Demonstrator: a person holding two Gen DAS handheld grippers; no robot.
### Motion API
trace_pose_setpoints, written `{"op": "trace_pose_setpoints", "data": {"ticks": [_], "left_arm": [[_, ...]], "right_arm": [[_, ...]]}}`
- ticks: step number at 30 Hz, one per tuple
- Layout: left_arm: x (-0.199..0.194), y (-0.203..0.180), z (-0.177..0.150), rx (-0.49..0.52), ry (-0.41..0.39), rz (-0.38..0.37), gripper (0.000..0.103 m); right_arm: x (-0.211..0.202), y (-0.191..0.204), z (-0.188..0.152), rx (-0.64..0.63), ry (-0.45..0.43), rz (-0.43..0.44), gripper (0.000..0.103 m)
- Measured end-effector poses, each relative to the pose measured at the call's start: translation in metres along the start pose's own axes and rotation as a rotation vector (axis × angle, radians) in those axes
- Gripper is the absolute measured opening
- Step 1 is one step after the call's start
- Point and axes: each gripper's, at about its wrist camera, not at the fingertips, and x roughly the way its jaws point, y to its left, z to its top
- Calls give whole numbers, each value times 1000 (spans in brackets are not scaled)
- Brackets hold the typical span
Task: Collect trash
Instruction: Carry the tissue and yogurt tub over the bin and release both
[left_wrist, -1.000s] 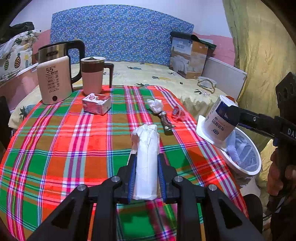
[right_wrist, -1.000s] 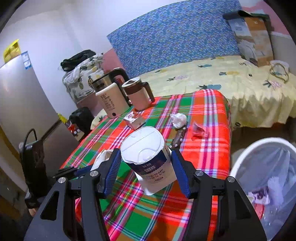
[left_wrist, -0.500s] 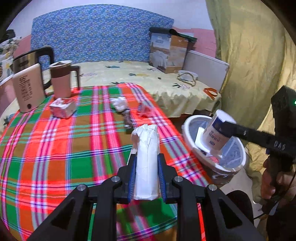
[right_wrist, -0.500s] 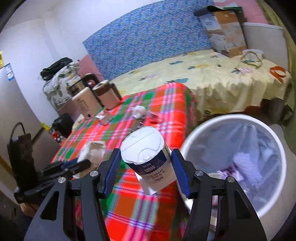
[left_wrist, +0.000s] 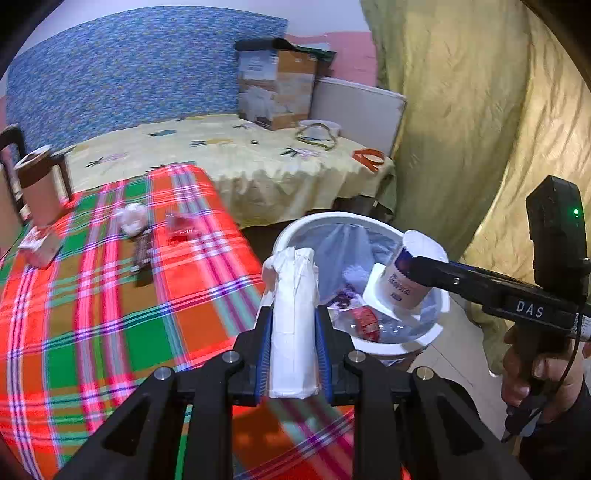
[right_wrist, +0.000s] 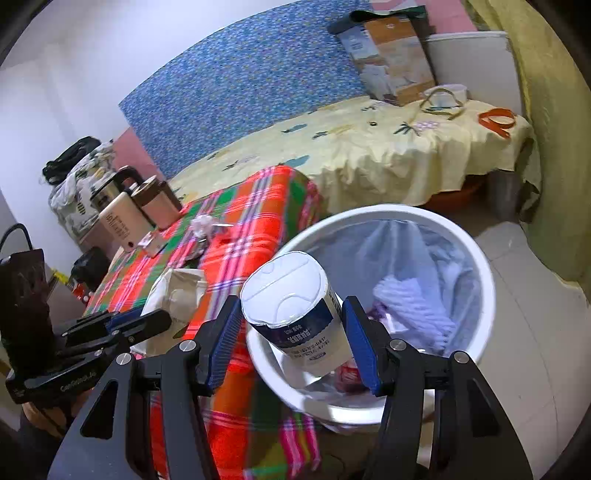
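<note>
1. Nearest in the left wrist view, the left gripper (left_wrist: 293, 350) is clamped on a flattened white paper bag (left_wrist: 293, 314) with its blue pads pressed to both sides. The bag sits above the table's corner, just beside the bin and not yet over it. Judged from here, letting go now would drop it on the cloth or the floor.

2. The right gripper (right_wrist: 291, 345) grips a white cylindrical tub with a dark blue label band (right_wrist: 295, 310), tilted, over the near rim of the round white bin lined with clear plastic (right_wrist: 476, 258). The tub looks smooth and is pinched only across its sides, so it may slip or tip out early. Released this close to the rim, it could strike the edge and bounce out.

3. The two tools are close together at the bin, so a clash is possible if both move in at once.

4. The loose liner could catch on a finger and be dragged up.

5. Farther off, a crumpled white wad (left_wrist: 132, 218) and a small red wrapper (left_wrist: 181, 230) lie on the red and green plaid tablecloth (left_wrist: 92, 314), uncollected.

6. Writing: "DAS" in white on the right tool's black body. The left tool's lettering and the tub's label are too small to read.
</note>
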Motion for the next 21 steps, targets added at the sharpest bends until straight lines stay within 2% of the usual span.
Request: {"op": "trace_pose_setpoints", "data": {"ticks": [8, 21], "left_arm": [[27, -30, 12, 43, 32, -35, 24], [66, -45, 19, 66, 93, -60, 25]], "right_arm": [[-3, -23, -5, 32, -2, -48, 58], [6, -44, -8, 64, 24, -68, 58]]}}
